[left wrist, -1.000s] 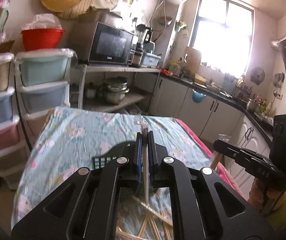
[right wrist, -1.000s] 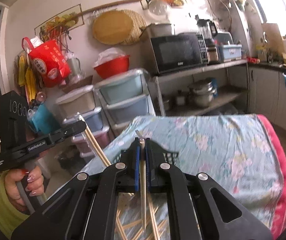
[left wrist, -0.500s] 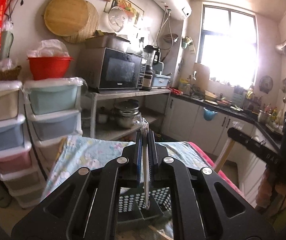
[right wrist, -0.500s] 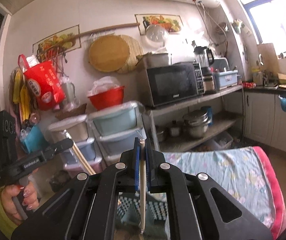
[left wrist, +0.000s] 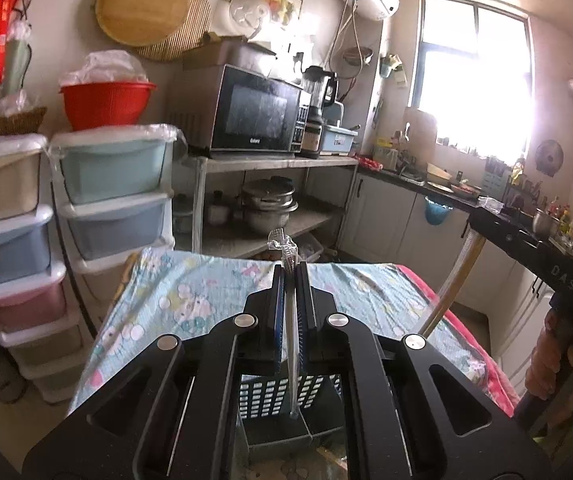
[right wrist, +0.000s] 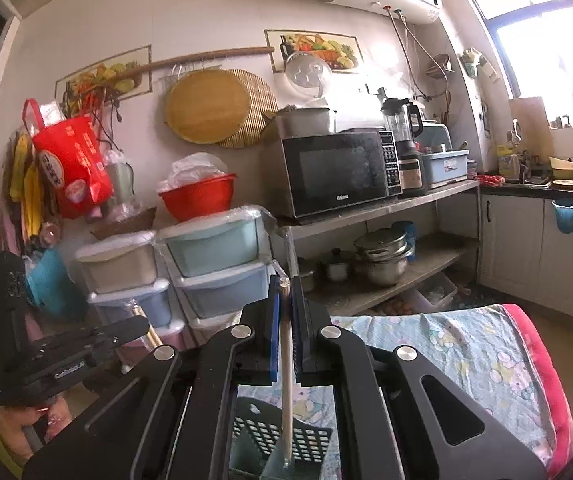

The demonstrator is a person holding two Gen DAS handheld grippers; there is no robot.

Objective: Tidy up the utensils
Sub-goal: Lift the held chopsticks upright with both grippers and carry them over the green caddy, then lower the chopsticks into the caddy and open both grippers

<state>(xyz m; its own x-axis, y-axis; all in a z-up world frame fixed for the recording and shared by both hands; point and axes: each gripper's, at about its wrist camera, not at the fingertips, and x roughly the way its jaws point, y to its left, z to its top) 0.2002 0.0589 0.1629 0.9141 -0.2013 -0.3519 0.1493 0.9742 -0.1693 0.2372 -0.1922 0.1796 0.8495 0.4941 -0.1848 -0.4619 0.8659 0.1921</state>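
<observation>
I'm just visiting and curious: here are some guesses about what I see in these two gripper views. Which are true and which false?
1. Each gripper is clamped on a chopstick. True: the left gripper pinches a wrapped chopstick, the right gripper a bare chopstick.
2. A dark slotted basket sits below the grippers. True.
3. The table is covered by a plain white cloth. False: the tablecloth is light blue with a printed pattern.
4. The red bowl stands on the floor. False: the red bowl sits on top of the stacked drawers.
5. The microwave rests on a shelf. True.
</observation>
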